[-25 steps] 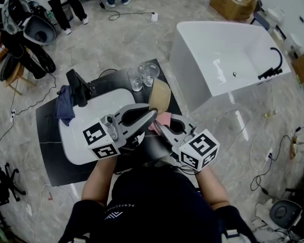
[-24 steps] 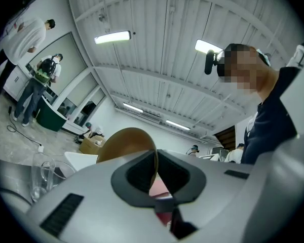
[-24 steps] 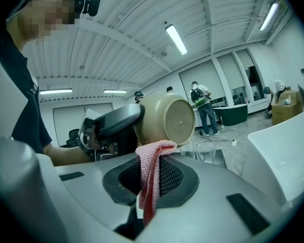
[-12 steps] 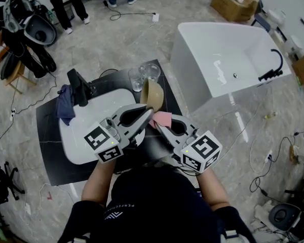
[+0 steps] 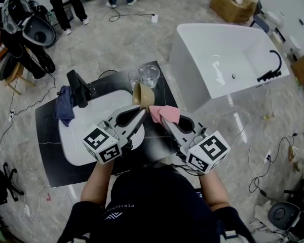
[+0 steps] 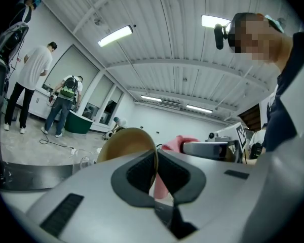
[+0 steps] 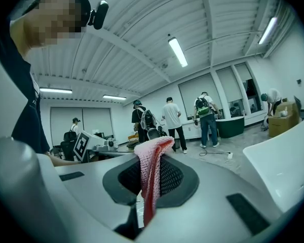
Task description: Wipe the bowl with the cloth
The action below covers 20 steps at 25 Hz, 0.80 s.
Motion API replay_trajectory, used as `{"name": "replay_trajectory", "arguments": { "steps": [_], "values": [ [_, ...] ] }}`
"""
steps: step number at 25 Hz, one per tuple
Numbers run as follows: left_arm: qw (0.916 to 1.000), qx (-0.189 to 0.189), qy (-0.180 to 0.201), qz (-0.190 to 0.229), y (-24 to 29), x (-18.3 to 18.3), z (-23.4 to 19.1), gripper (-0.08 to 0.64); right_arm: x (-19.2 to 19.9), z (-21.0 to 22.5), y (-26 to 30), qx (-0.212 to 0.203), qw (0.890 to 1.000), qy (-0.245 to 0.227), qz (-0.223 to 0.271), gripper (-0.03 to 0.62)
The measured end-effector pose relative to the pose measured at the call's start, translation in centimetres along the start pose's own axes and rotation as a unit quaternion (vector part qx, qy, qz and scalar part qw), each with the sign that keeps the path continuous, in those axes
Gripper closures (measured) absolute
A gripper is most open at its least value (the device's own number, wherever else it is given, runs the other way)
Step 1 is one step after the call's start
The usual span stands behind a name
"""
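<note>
My left gripper [image 5: 140,116] is shut on the rim of a tan bowl [image 5: 143,95], which it holds on edge in the air above the black counter. In the left gripper view the bowl [image 6: 125,144] stands up between the jaws, with its rim pinched. My right gripper [image 5: 163,121] is shut on a pink cloth [image 5: 165,114], held just right of the bowl. The right gripper view shows the cloth [image 7: 152,172] as a folded strip clamped between the pads. Bowl and cloth are close together; whether they touch I cannot tell.
A white sink [image 5: 73,140] with a black faucet [image 5: 77,87] and a blue rag [image 5: 65,103] is set in the black counter. Two clear glasses [image 5: 144,76] stand behind the bowl. A white bathtub [image 5: 228,59] lies to the right. People stand at the far wall.
The left gripper has sunk and turned, so the bowl now sits further up the picture and more on edge. The right gripper has risen, bringing the pink cloth up beside the bowl.
</note>
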State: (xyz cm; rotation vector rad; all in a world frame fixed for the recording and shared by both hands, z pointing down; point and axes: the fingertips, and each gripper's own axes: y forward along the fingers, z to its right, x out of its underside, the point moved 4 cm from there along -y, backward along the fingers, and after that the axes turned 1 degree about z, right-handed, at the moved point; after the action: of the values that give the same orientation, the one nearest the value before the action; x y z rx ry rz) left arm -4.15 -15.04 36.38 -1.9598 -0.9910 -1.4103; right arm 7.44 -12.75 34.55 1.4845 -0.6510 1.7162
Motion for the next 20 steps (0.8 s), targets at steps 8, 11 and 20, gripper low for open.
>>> {"name": "replay_trajectory", "arguments": {
  "steps": [8, 11, 20],
  "values": [
    [0.9991, 0.015, 0.019, -0.034, 1.2, 1.4, 0.5, 0.54, -1.3, 0.5, -0.2, 0.011, 0.999, -0.005, 0.034, 0.549],
    [0.9982, 0.034, 0.017, -0.046, 1.6, 1.9, 1.0, 0.54, -1.4, 0.9, -0.3, 0.026, 0.998, -0.017, 0.046, 0.549],
    [0.9888, 0.131, 0.03, -0.065, 1.9, 2.3, 4.4, 0.54, -1.0, 2.1, -0.8, 0.051, 0.997, -0.012, 0.049, 0.549]
  ]
}}
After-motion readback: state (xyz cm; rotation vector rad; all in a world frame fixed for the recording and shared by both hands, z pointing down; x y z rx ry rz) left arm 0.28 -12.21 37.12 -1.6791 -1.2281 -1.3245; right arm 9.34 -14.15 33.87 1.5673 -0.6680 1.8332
